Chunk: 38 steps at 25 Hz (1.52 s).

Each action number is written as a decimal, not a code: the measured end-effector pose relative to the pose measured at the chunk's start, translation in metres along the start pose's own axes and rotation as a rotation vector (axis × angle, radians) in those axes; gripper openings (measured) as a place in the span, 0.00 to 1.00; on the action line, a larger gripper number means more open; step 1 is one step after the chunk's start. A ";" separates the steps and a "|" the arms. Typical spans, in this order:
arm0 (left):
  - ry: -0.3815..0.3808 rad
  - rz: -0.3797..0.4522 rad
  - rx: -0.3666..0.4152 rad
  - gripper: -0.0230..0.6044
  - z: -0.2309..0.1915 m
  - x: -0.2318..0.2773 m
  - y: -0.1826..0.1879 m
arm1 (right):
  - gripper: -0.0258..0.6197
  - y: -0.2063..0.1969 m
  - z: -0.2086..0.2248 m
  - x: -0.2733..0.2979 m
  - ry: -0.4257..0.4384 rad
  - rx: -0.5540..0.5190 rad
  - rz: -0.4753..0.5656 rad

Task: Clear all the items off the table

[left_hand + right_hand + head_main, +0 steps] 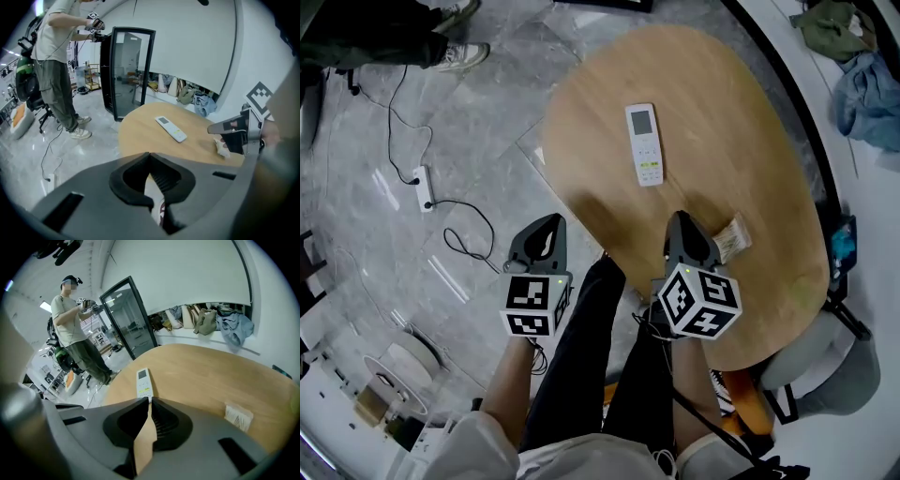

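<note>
A white remote [644, 144] lies near the middle of the oval wooden table [750, 131]. A small pale packet [734, 236] lies near the table's near edge. My right gripper [679, 217] is over that near edge, just left of the packet, shut and empty. In the right gripper view [150, 400] the remote [144, 383] lies just beyond the tips and the packet [238, 416] to the right. My left gripper [553, 221] hangs over the floor, left of the table, shut with nothing in it. In the left gripper view [150, 155] the remote [170, 128] lies ahead.
A power strip [423, 187] and its cable lie on the grey floor to the left. A person [56, 70] stands beyond a glass-door cabinet [129, 70]. Clothes [862, 84] are piled past the table's far right. A grey chair [825, 366] stands at the table's near right.
</note>
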<state>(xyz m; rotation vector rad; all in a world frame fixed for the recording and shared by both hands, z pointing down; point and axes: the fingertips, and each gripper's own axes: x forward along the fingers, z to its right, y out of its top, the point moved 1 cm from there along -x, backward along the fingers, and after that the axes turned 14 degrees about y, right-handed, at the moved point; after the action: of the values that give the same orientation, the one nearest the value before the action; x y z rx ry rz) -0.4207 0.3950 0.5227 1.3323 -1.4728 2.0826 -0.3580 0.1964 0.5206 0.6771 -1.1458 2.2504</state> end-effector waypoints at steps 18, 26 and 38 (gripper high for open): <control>0.019 -0.014 -0.097 0.05 -0.038 0.029 -0.002 | 0.52 0.021 -0.007 0.114 0.013 -0.178 -0.200; 0.019 -0.027 -0.122 0.05 -0.043 0.044 -0.004 | 0.53 0.016 0.000 0.138 -0.006 -0.211 -0.282; 0.021 -0.059 -0.134 0.05 -0.046 0.049 -0.016 | 0.51 0.008 0.008 0.151 -0.126 -0.301 -0.390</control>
<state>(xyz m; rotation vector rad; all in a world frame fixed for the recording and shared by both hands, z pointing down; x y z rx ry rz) -0.4610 0.4280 0.5681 1.2836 -1.5162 1.9191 -0.4734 0.2198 0.6164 0.8431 -1.2544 1.6904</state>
